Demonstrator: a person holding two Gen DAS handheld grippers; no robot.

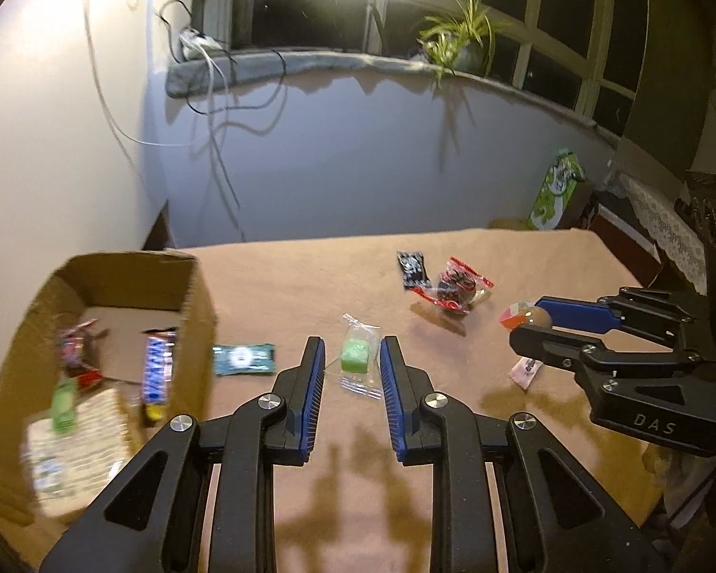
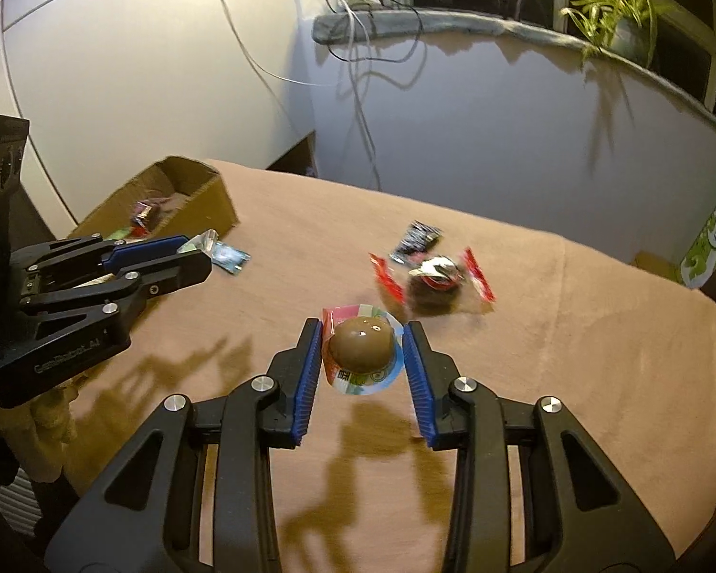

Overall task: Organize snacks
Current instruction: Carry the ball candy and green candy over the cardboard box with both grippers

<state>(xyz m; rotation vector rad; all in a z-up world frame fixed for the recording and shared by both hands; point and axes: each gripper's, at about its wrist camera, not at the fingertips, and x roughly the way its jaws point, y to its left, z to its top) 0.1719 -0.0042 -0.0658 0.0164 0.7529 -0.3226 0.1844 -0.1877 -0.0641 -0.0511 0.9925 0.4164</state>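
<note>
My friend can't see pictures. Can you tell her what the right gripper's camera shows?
The right gripper holds a brown chocolate dome in a colourful wrapper above a tan tablecloth. More wrapped snacks lie farther back. At the far left, the left gripper holds a clear-wrapped candy near an open cardboard box.

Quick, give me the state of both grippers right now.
Left gripper: jaws shut on the green candy in its clear wrapper.
Right gripper: jaws shut on the brown dome snack cup.
</note>
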